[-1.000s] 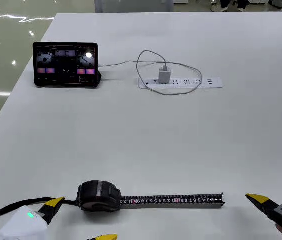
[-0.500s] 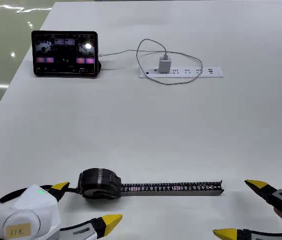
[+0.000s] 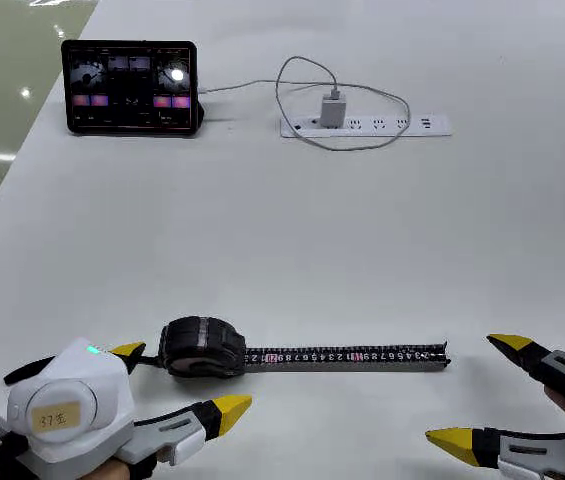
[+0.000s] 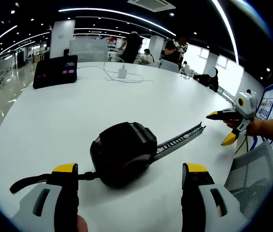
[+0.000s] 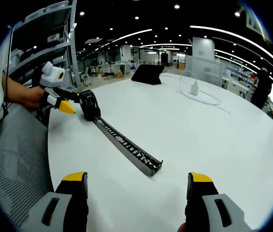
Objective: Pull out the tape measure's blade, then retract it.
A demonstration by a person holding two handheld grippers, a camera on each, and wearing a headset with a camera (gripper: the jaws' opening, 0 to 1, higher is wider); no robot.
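Head view: tape measure lies on the counter near you, blade drawn out flat toward your right. Your left claw sits just beside the case, jaws apart, gripping nothing. Your right claw waits near the blade tip, also apart and empty. Pull-out looks done, so retract is next: clamp the case, guide the tip back.

Left gripper with jaws apart, black tape measure just ahead, blade extended toward right gripper
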